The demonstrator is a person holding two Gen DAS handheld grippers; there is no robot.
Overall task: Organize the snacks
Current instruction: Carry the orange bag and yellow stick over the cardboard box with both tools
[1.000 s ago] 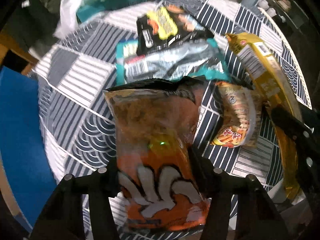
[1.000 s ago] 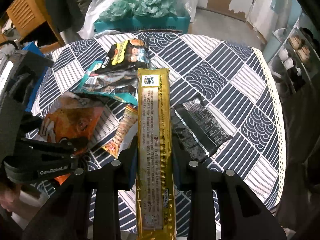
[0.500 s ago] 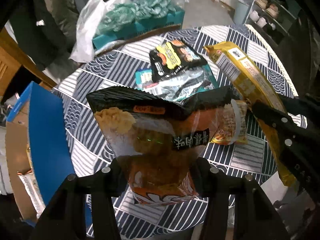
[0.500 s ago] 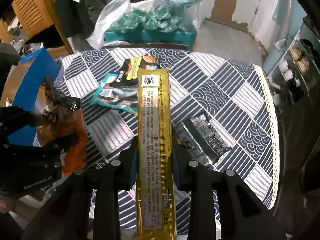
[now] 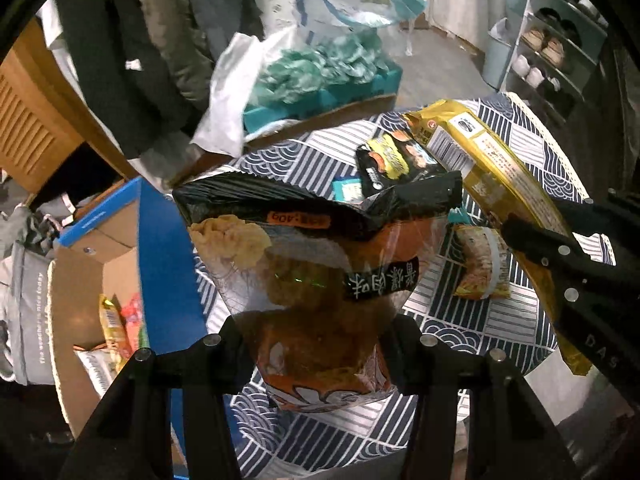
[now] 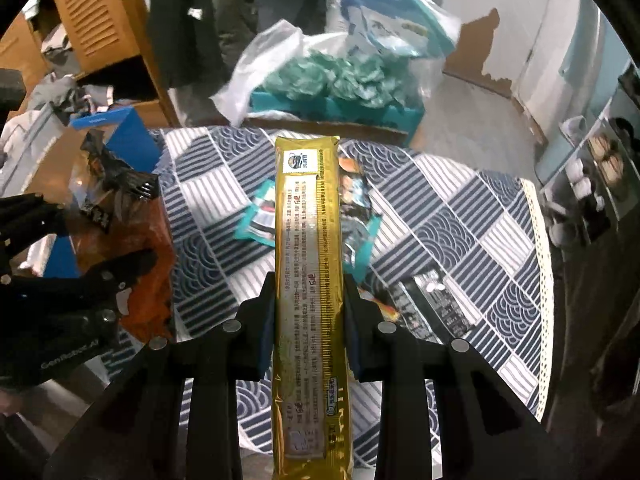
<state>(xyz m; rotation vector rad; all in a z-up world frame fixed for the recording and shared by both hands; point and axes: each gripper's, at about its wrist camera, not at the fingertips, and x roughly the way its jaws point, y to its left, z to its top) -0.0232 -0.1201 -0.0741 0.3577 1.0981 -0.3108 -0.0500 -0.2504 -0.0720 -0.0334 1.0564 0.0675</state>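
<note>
My left gripper (image 5: pixel 316 344) is shut on an orange and black snack bag (image 5: pixel 312 264), held up above the table's left edge; the bag also shows in the right wrist view (image 6: pixel 132 248). My right gripper (image 6: pixel 308 304) is shut on a long gold snack pack (image 6: pixel 308 264), also held above the table and visible in the left wrist view (image 5: pixel 492 184). An open cardboard box with blue flaps (image 5: pixel 120 272) stands left of the table with several snacks inside. A black and yellow bag (image 5: pixel 396 160), a teal packet (image 6: pixel 260 220), a small orange packet (image 5: pixel 480 268) and a black packet (image 6: pixel 436 304) lie on the table.
The round table has a navy and white patterned cloth (image 6: pixel 460 216). Behind it are a teal box with plastic bags (image 6: pixel 336 80), a wooden cabinet (image 6: pixel 96 12) and hanging clothes. A shelf with shoes (image 5: pixel 552 48) stands at the right.
Both grippers have lifted their packs higher and tilted up. The left gripper has swung left with the orange bag, bringing the open box into view.
</note>
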